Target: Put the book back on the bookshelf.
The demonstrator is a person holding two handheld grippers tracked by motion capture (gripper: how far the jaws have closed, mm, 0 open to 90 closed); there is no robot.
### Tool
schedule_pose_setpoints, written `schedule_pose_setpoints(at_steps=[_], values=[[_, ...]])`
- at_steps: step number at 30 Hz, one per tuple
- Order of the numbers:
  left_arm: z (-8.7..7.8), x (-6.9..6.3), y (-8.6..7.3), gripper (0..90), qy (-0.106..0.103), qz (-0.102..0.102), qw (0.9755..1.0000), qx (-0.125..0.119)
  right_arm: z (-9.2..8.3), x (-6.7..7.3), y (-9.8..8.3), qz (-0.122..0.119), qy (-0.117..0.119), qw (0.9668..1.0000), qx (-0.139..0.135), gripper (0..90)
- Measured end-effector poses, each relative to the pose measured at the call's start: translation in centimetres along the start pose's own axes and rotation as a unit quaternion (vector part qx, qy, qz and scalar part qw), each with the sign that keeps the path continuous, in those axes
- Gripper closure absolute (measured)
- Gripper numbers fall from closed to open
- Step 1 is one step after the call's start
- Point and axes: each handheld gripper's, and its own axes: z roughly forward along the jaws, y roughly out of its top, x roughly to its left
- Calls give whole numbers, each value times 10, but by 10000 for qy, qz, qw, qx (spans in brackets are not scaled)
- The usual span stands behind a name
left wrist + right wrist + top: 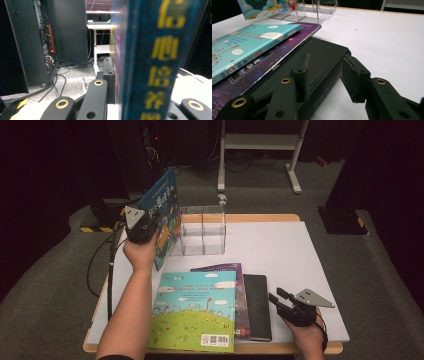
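A blue picture book (167, 202) stands upright at the table's far left, beside a clear acrylic divider box (202, 231). My left gripper (154, 227) is shut on its near edge. In the left gripper view the blue book's spine (155, 62) with yellow characters rises between the jaws of the left gripper (140, 72). Near the front edge a cyan-and-green book (197, 310) lies on a purple book (235, 269) and a black book (257, 305). My right gripper (276, 295) is open at the black book's right edge. In the right gripper view, one pad (304, 72) is over the black book's (324, 57) cover and the other is beside it.
The white table (280, 250) has bare surface at the right and behind the flat books. Beyond its far edge are a white metal frame (260, 142) and dark cabinets with cables (50, 50) on the grey floor. A cable trails off the table's left side.
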Motion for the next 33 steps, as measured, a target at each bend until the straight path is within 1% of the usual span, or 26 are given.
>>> schedule_pose_setpoints(at_steps=[2,7,10,16,19,22,24,26,28,33], values=[[0,0,-1,831,44,-3,10000,-28,0,0,0,-1,0,10000,0,578],[-6,-2,-8,825,97,126,9998,-75,2,1,0,-10,40,10000,61,578],[-9,-3,-10,822,108,176,9998,-36,2,3,0,-44,22,10000,58,579],[-16,-2,-11,812,94,213,9996,173,3,3,0,-15,25,10000,87,578],[-17,-1,-10,800,172,233,9993,228,3,4,0,-37,33,9999,88,578],[-17,1,-8,793,223,198,9991,310,3,4,1,-46,26,9999,87,578],[-18,0,-7,793,241,216,9989,340,3,4,0,-40,25,10000,87,579],[-18,-1,-6,793,261,281,9985,399,4,5,0,-37,19,9999,99,579],[-18,-4,-5,794,297,300,9982,417,4,5,0,-44,23,9999,108,579],[-18,-5,-6,794,462,235,9979,401,3,5,1,-39,14,10000,91,580]])
